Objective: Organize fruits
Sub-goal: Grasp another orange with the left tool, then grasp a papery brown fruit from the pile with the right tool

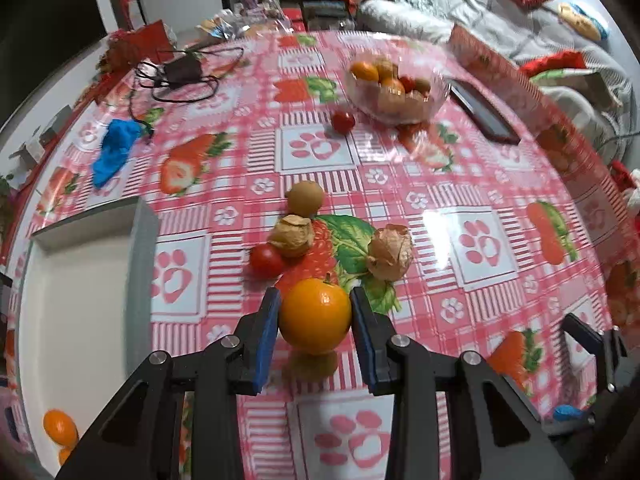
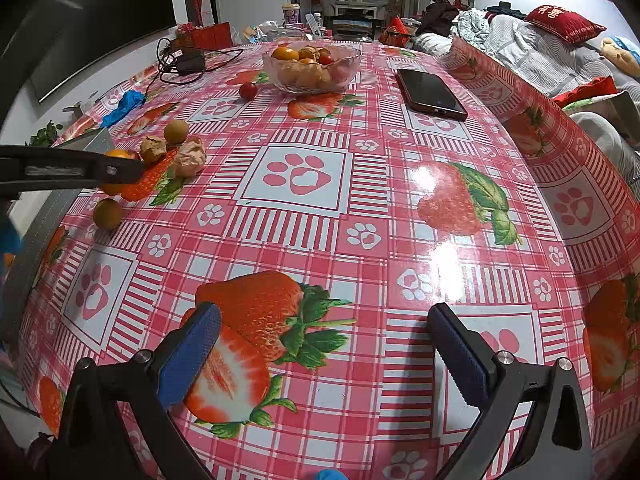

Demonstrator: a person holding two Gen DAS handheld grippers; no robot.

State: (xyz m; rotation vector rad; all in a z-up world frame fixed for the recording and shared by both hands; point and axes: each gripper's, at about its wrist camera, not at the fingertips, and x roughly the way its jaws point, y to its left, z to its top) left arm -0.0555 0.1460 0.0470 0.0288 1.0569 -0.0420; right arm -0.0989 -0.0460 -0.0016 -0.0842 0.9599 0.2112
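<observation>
Landmark taken: the glass bowl (image 1: 396, 88) of mixed fruit at the far side of the counter (image 1: 500, 184), which is covered in a red-and-white strawberry-print cloth.

Far left of the bowl and nearer the camera, a white tray (image 1: 76, 304) is seen; a small orange fruit (image 1: 60, 426) lies in its near corner. Left of the bowl, a blue crumpled item (image 1: 114, 150) and a black cable bundle (image 1: 182, 74) are noted.

Just beside the bowl, on its near-left side, a cherry tomato (image 1: 343, 121) rests on the cloth. Well nearer than the bowl, a cluster is recorded: a round brown fruit (image 1: 305, 198), a husked fruit (image 1: 292, 234) touching a second cherry tomato (image 1: 267, 260), and another husked fruit (image 1: 390, 254), its papery tip pointing up and away.

Nearest of all, the orange (image 1: 315, 316) is gripped between the blue pads of the left hand-held gripper (image 1: 315, 320), stem end facing up and toward the bowl; it is near-round, so no long axis can be told.

Right of the bowl, a dark phone (image 2: 431, 94) lies flat, long axis running near to far. The right hand-held gripper (image 2: 324, 344) is held wide apart, with nothing between its fingers.
</observation>
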